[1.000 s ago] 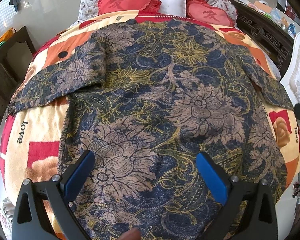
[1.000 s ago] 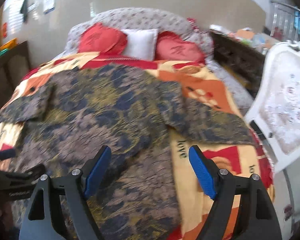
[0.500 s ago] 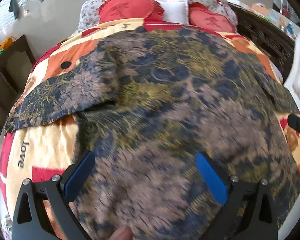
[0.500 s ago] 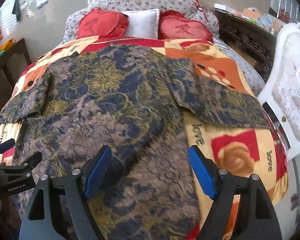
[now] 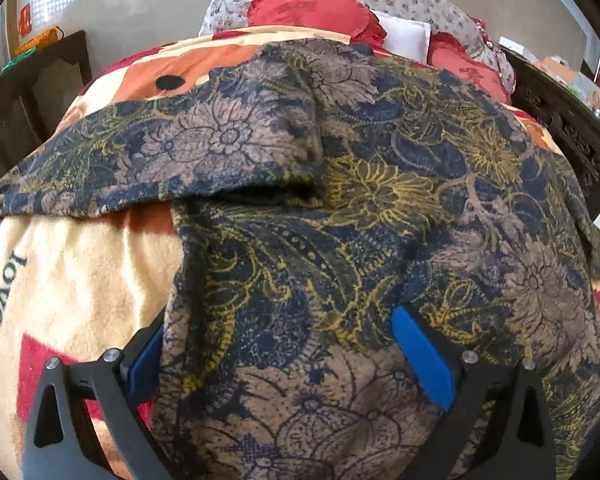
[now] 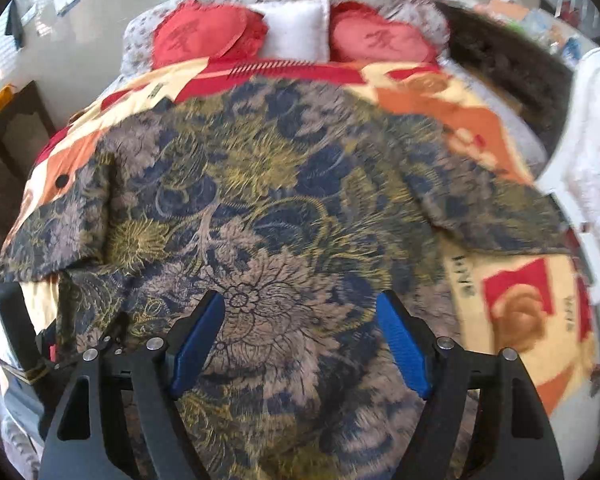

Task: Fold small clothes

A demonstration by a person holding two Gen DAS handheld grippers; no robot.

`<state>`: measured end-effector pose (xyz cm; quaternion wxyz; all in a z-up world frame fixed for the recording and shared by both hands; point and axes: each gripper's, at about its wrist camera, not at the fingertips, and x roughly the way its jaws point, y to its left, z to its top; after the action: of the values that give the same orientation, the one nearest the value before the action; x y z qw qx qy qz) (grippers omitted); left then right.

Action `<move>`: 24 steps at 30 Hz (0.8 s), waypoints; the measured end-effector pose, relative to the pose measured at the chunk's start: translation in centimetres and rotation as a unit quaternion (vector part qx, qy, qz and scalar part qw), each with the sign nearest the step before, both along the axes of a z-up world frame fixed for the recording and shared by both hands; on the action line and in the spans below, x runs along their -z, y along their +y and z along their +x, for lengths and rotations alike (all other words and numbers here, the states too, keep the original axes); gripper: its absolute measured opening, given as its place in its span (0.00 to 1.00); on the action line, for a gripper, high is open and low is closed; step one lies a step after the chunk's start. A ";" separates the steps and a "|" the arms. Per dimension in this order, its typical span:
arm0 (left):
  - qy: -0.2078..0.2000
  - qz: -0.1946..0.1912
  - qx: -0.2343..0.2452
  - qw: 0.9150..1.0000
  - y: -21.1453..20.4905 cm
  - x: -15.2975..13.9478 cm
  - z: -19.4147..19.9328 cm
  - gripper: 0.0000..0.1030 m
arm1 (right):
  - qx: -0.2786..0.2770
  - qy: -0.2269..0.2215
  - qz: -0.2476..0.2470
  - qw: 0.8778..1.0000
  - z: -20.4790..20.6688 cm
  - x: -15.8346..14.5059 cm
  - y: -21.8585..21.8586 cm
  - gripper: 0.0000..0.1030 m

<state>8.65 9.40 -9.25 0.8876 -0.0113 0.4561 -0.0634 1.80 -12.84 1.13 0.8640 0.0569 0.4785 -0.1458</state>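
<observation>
A dark cabinet (image 6: 8,148) stands at the far left, beside the bed. On the bed lies a blanket (image 5: 72,280) in cream, red and orange, printed with the word "love". The shirt (image 5: 340,208), dark blue with gold and tan flowers, is spread flat over the blanket with its collar end toward the pillows and its hem toward me. Its left sleeve (image 5: 160,160) stretches out to the left, lying on the blanket.

The left gripper (image 5: 276,352) hangs over the shirt's left side edge near the hem, jaws wide apart. The edge of the cloth hides most of its left pad, so that pad sits under or just behind the fabric, while the right pad (image 5: 422,360) shows in full over the shirt. The pads do not press on anything.

Further right, the right gripper (image 6: 300,344) hovers over the middle of the shirt (image 6: 284,208), also spread wide, with nothing between its blue pads (image 6: 400,344) but the cloth lying below. The left gripper's body (image 6: 16,344) shows at the lower left of its view.

The right sleeve (image 6: 488,208) reaches out to the right over the blanket (image 6: 520,304). At the head of the bed two red heart cushions (image 6: 208,36) flank a white pillow (image 6: 294,32). A white chair (image 6: 592,152) stands at the far right.
</observation>
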 end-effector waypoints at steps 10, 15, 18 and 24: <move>-0.002 0.006 -0.001 1.000 -0.4 -0.1 0.0 1.00 | -0.025 -0.032 -0.042 0.998 -3.7 -4.1 2.4 0.89; -0.002 0.006 -0.001 1.000 -0.3 -0.1 -0.1 1.00 | -0.025 -0.025 -0.039 0.999 -3.5 -3.6 2.0 0.89; -0.002 0.006 -0.001 1.000 -0.3 -0.1 0.0 1.00 | -0.026 -0.022 -0.046 0.998 -3.5 -3.3 2.1 0.89; -0.002 0.006 -0.001 1.000 -0.2 0.0 -0.1 1.00 | -0.027 -0.009 -0.054 0.998 -3.7 -2.7 2.0 0.89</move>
<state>8.60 9.19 -9.22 0.8887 -0.0058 0.4544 -0.0599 -1.86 -10.86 3.86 0.8739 -0.0017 0.4632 -0.1476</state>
